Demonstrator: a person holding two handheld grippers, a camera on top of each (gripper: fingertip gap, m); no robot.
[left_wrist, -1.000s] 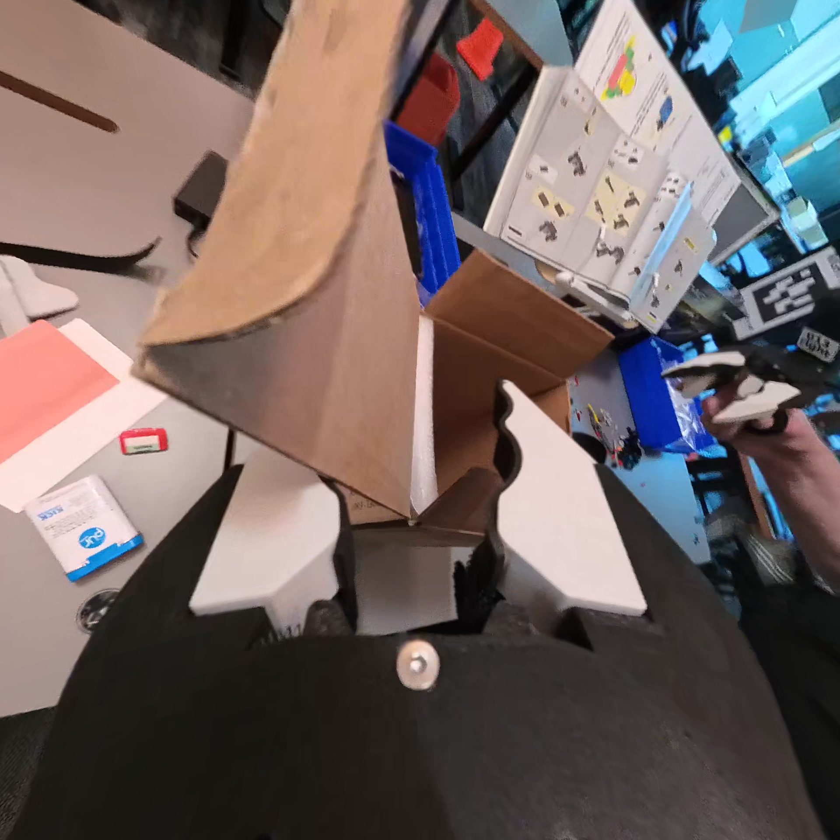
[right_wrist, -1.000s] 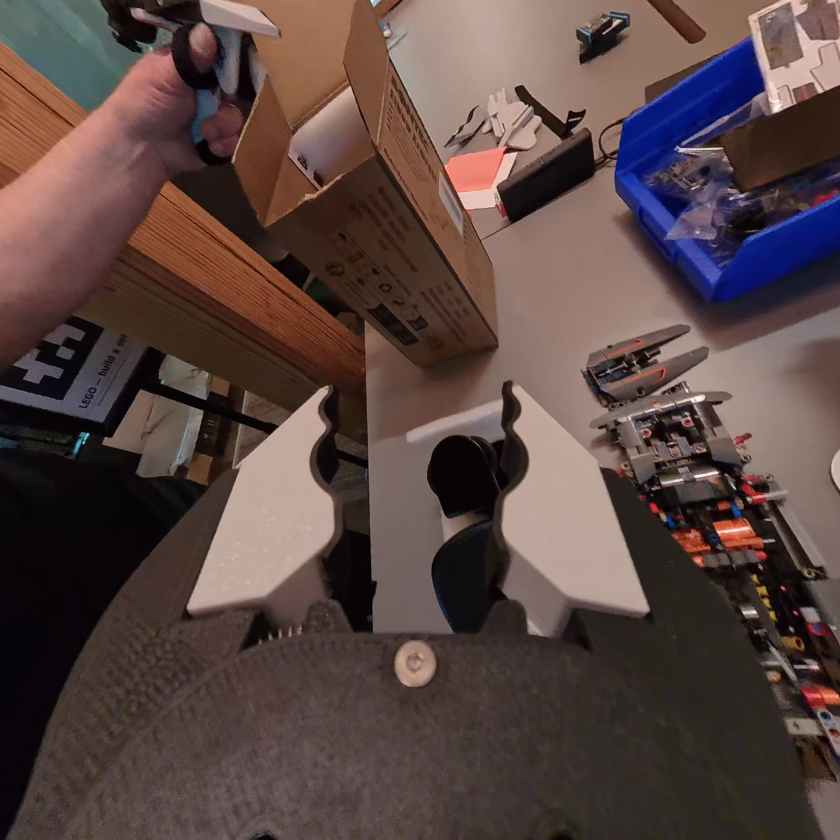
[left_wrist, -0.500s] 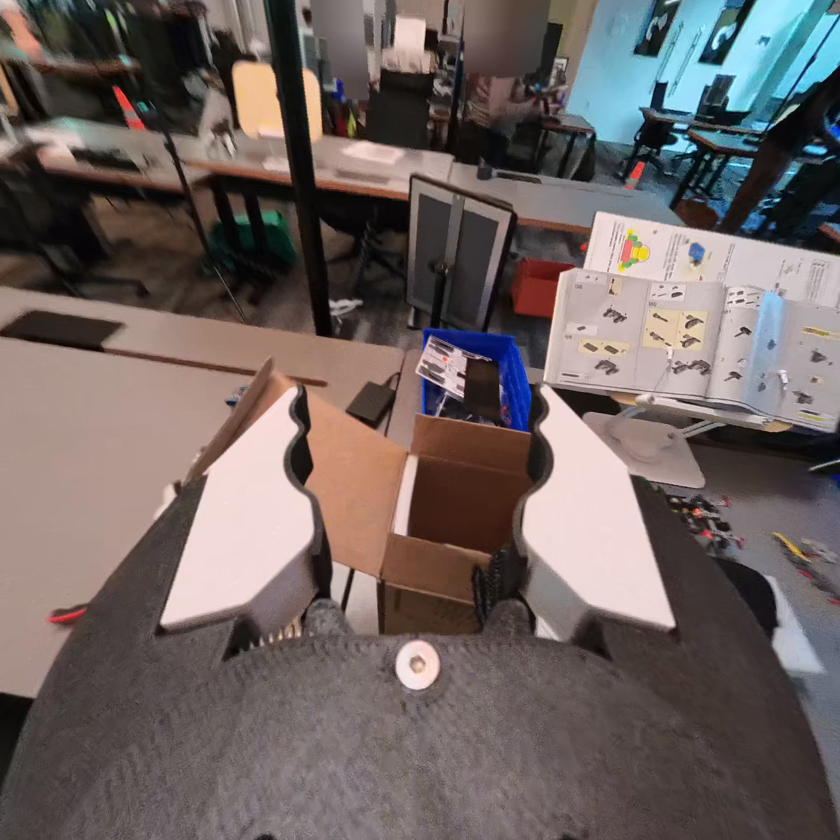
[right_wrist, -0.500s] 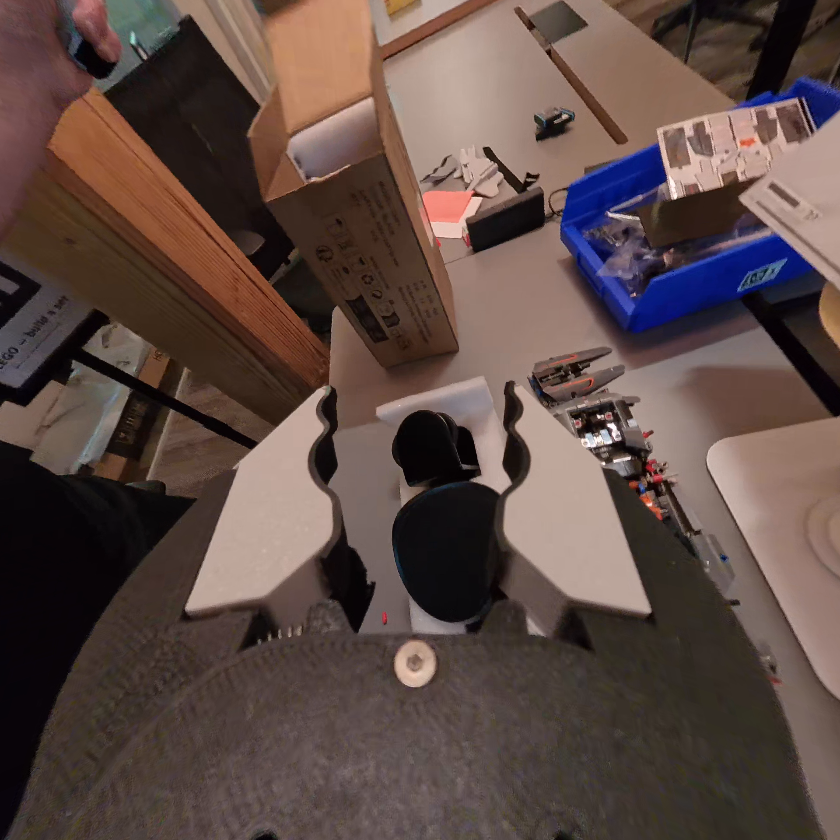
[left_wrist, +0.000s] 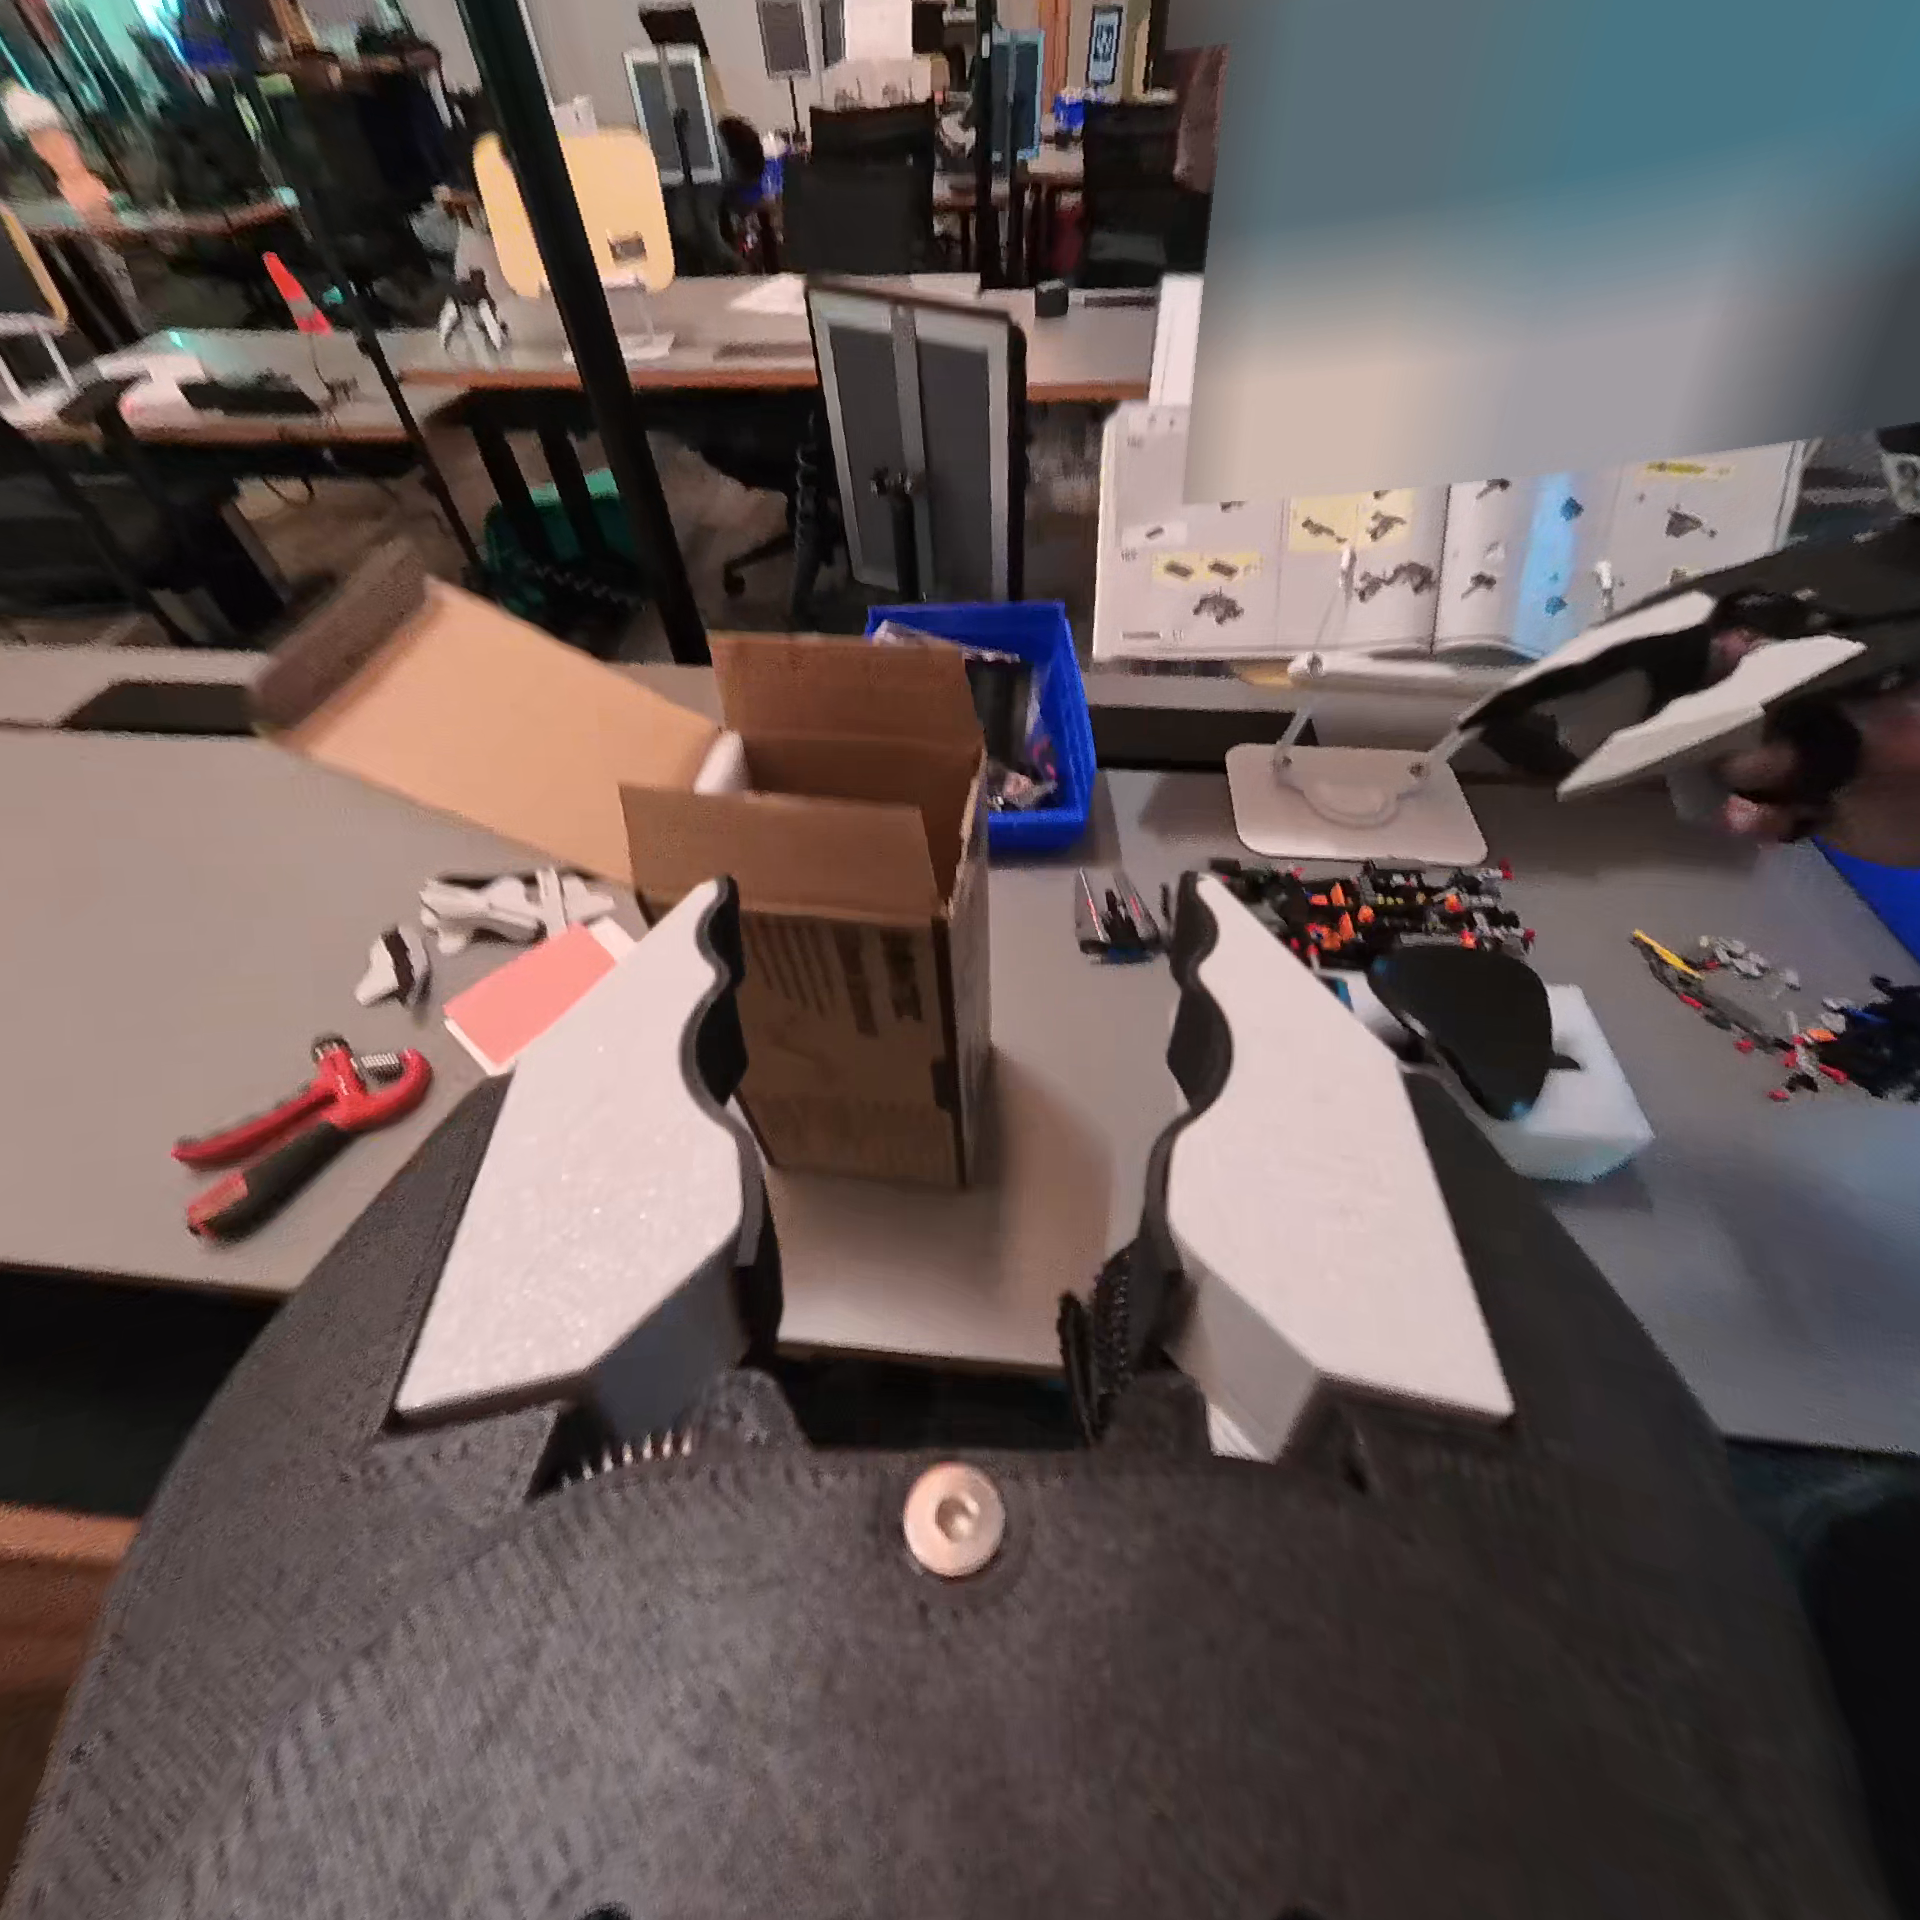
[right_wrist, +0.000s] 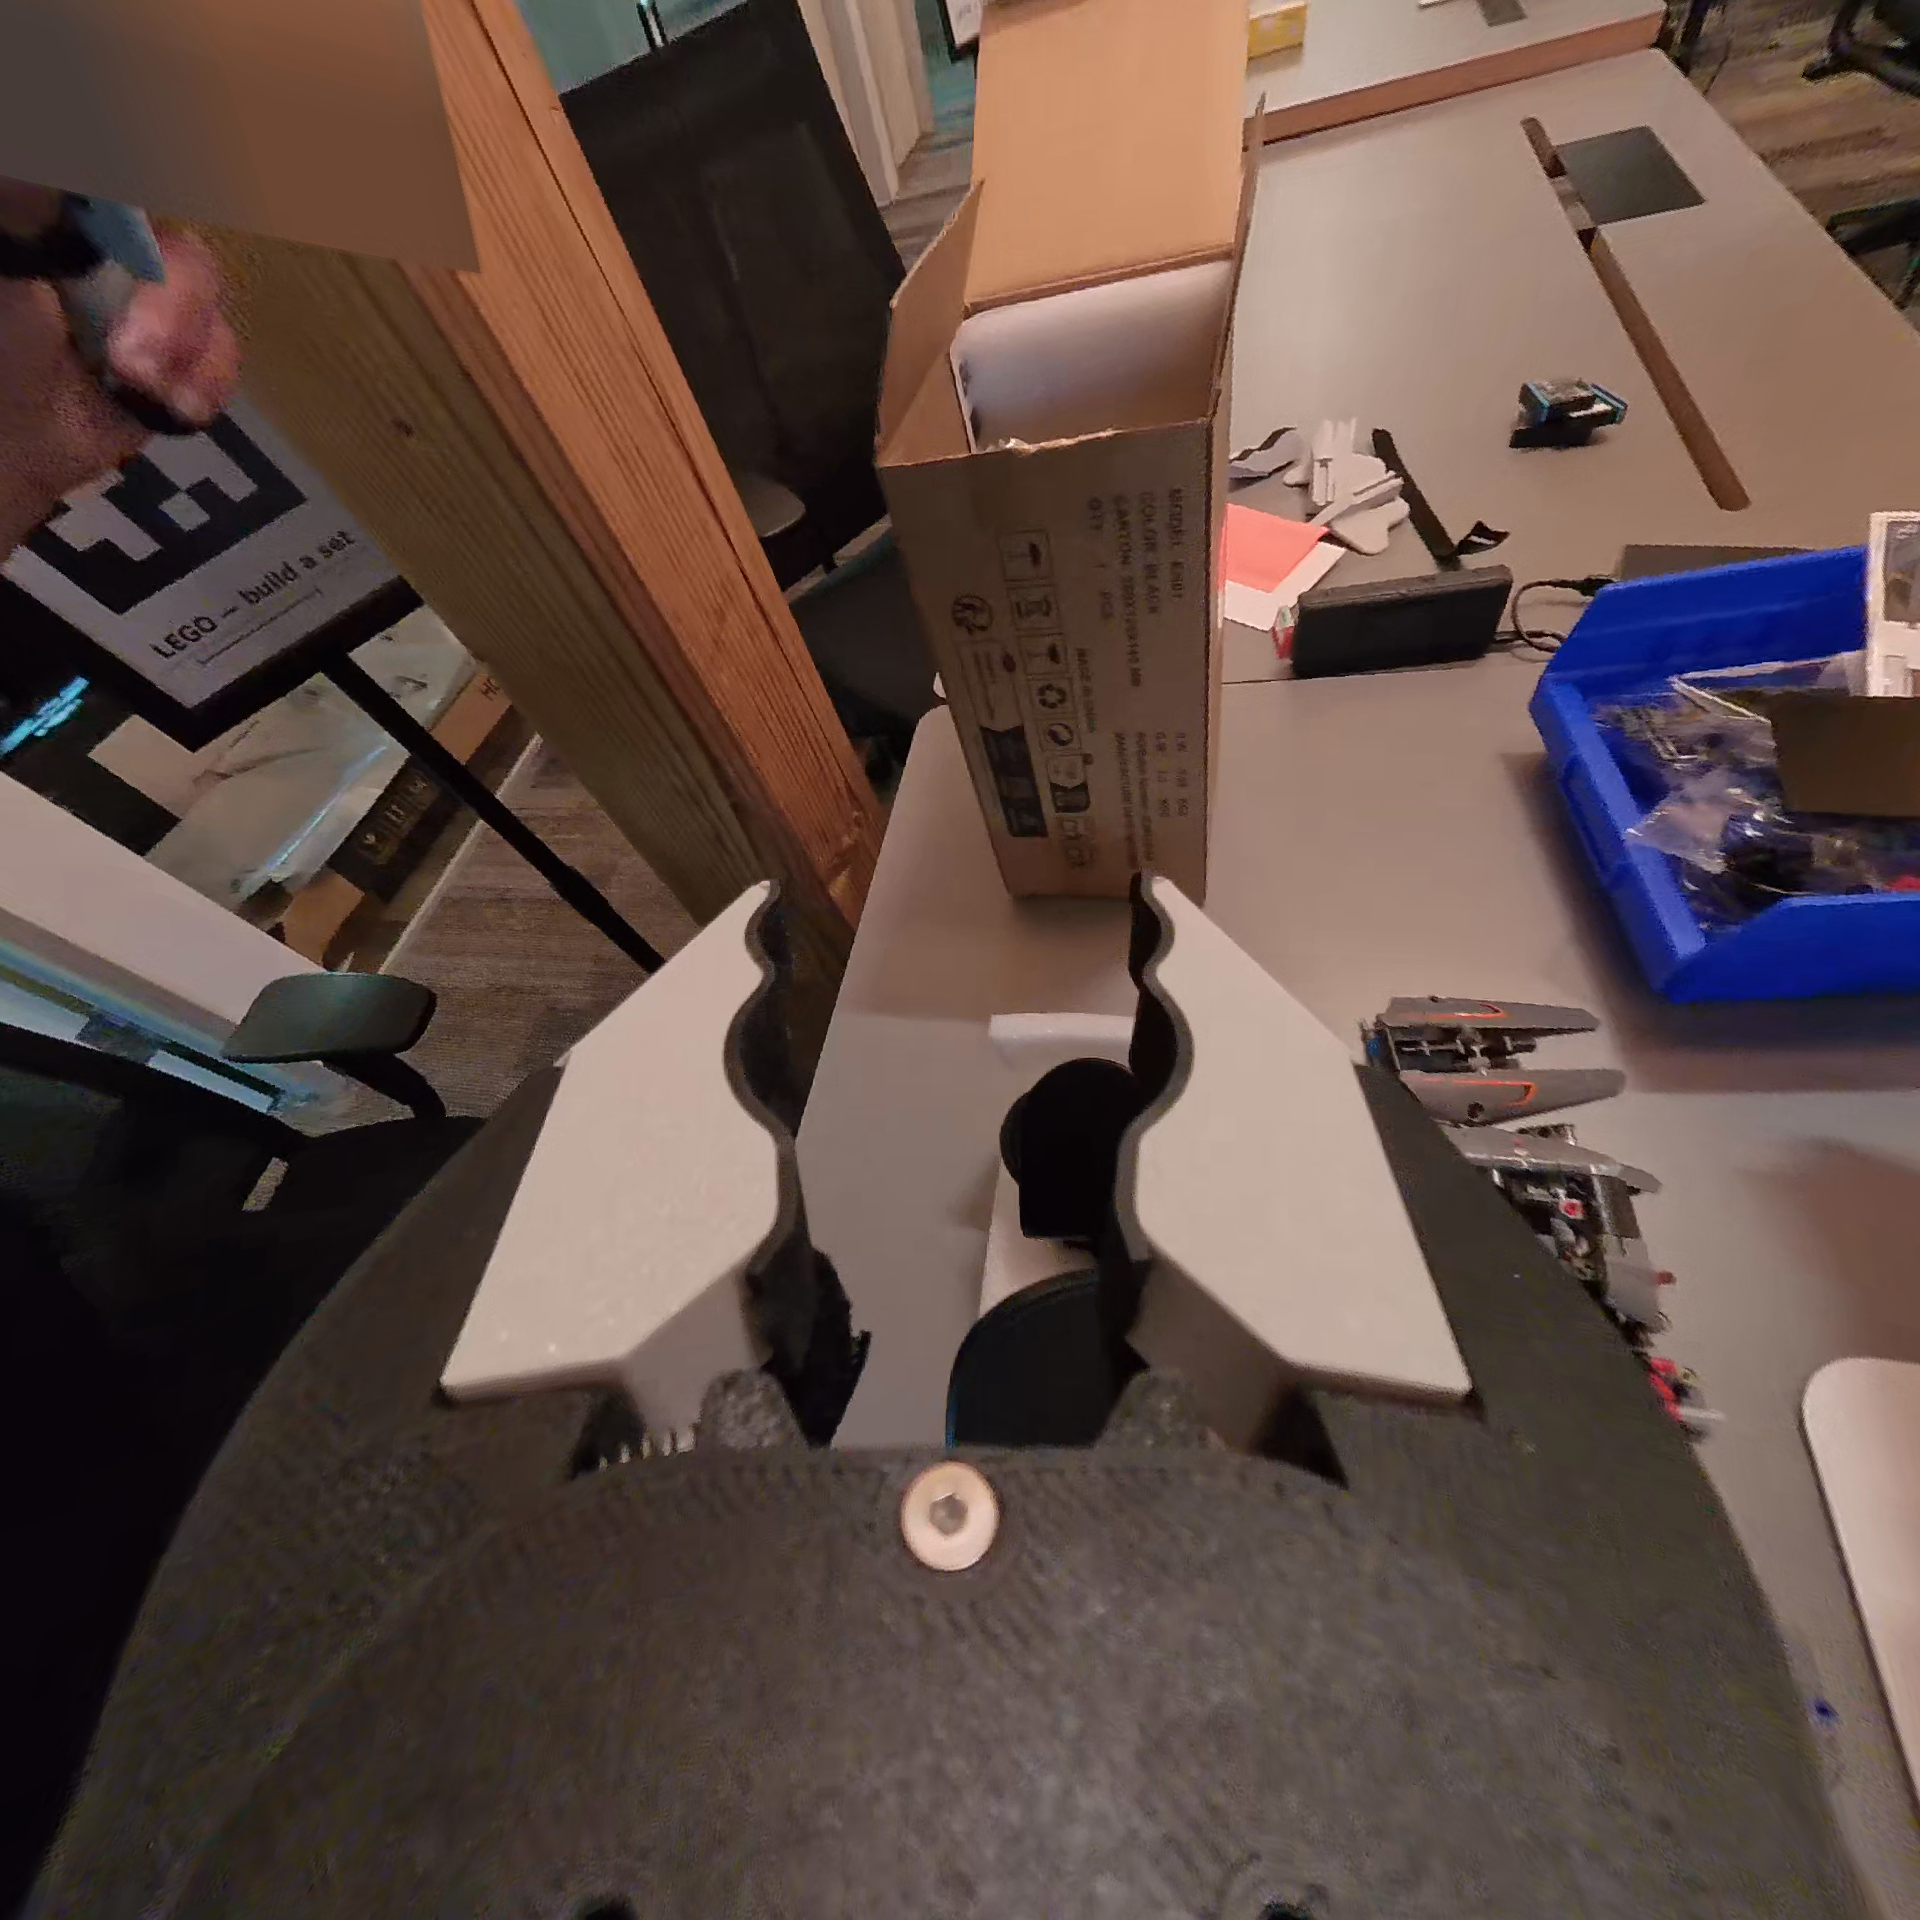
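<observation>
Off the flap and backed away: a second ago the left claw (left_wrist: 954, 894) was clamped on the cardboard box (left_wrist: 862, 1018), which was tipped up in the air. Now the box stands upright on the grey table (left_wrist: 156, 935) and that claw is spread wide, holding nothing.

Left wrist view first. The box sits dead ahead between the two fingers, apart from both, with its top open and one long flap hanging out to the left. On the count there's one box, one red hand tool (left_wrist: 301, 1122) lying well left of it, and one pink card (left_wrist: 530, 987) between them. One blue bin (left_wrist: 1039, 727) sits just behind the box. To the right, one black rounded object (left_wrist: 1465, 1029) rests on one white foam block (left_wrist: 1579, 1122), near one brick model (left_wrist: 1382, 904). Far right and up in the air is the right claw (left_wrist: 1662, 696), fingers parted.

Over to the right wrist view. The right claw (right_wrist: 956, 888) is spread and empty, hovering right over the foam block (right_wrist: 1049, 1039) and the black object (right_wrist: 1070, 1132), though I can't tell if it's touching them. The box (right_wrist: 1081, 675) stands just beyond, near the table's edge, with white padding showing inside. The bin (right_wrist: 1662, 935) is off to the right, one black slab device (right_wrist: 1403, 623) lies behind it, and the model (right_wrist: 1507, 1091) sits beside the right finger. A hand (right_wrist: 104, 353) shows blurred at upper left
</observation>
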